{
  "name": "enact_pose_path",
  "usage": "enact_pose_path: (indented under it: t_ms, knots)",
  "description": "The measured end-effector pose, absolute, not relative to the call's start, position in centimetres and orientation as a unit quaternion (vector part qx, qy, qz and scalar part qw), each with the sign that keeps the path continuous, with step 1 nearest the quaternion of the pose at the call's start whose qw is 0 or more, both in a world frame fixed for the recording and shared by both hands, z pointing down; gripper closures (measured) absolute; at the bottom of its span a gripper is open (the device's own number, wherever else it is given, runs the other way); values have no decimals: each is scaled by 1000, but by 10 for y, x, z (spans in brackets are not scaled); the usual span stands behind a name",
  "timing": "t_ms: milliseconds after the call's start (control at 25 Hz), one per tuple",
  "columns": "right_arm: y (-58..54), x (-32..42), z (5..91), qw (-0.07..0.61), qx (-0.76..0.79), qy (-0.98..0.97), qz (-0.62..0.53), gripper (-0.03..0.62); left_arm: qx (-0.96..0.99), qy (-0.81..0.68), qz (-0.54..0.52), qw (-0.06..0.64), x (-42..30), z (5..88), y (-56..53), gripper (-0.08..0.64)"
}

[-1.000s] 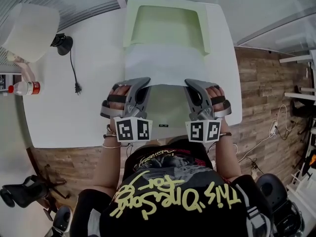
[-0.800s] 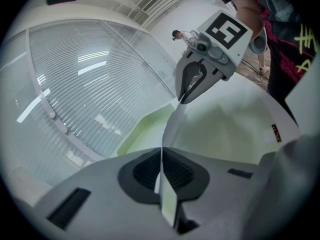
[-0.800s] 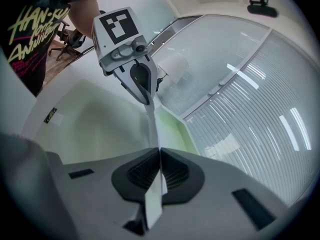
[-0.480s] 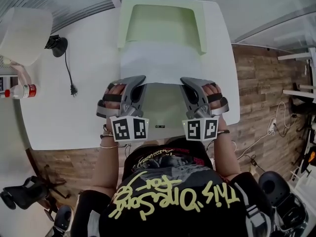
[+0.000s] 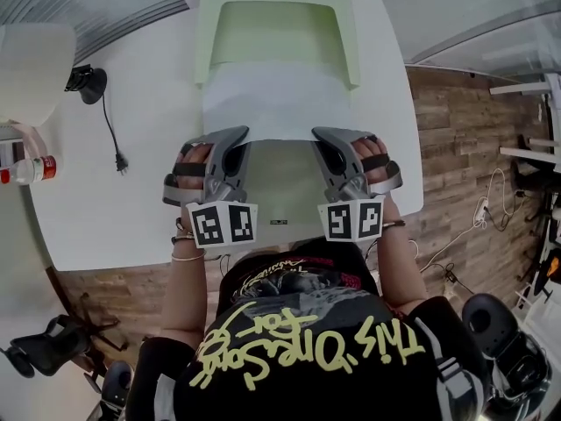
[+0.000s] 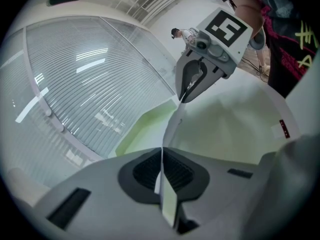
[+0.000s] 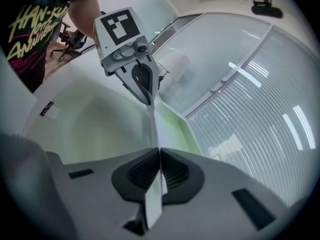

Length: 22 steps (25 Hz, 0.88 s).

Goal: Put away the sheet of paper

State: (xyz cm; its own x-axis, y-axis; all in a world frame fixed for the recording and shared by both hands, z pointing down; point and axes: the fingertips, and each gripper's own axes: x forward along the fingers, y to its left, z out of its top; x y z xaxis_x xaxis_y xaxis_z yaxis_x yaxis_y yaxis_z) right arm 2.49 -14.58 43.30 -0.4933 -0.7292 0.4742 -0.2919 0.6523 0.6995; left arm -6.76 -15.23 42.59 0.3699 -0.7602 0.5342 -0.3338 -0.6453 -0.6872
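Observation:
A white sheet of paper [image 5: 272, 103] is stretched between my two grippers over an open pale green folder [image 5: 276, 29] on the white table. My left gripper [image 5: 240, 135] is shut on the sheet's near left corner and my right gripper [image 5: 319, 136] is shut on its near right corner. In the left gripper view the paper [image 6: 170, 126] runs edge-on from the closed left gripper [image 6: 161, 151] to the right gripper [image 6: 186, 95] opposite. The right gripper view mirrors this: the sheet [image 7: 153, 126] leaves the right gripper [image 7: 159, 154] toward the left gripper [image 7: 148, 100].
The white table [image 5: 123, 200] carries a black cord with a plug [image 5: 110, 139], a black base [image 5: 84, 82] and a red-capped bottle [image 5: 28, 170] at far left. Its right edge [image 5: 415, 147] drops to a wooden floor. Office chairs stand near my feet.
Both grippers keep their hold on the sheet. The whole scene has slid slightly left and up in the head view; the sheet sits much the same over the folder.

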Motion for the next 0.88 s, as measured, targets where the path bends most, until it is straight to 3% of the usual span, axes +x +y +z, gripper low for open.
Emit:
enact_pose_path:
  t_ms: [880]
  knots:
    - [-167,25,433,392,310,-820,-280,584,-786,349,-449,243,-69,427,-171,552]
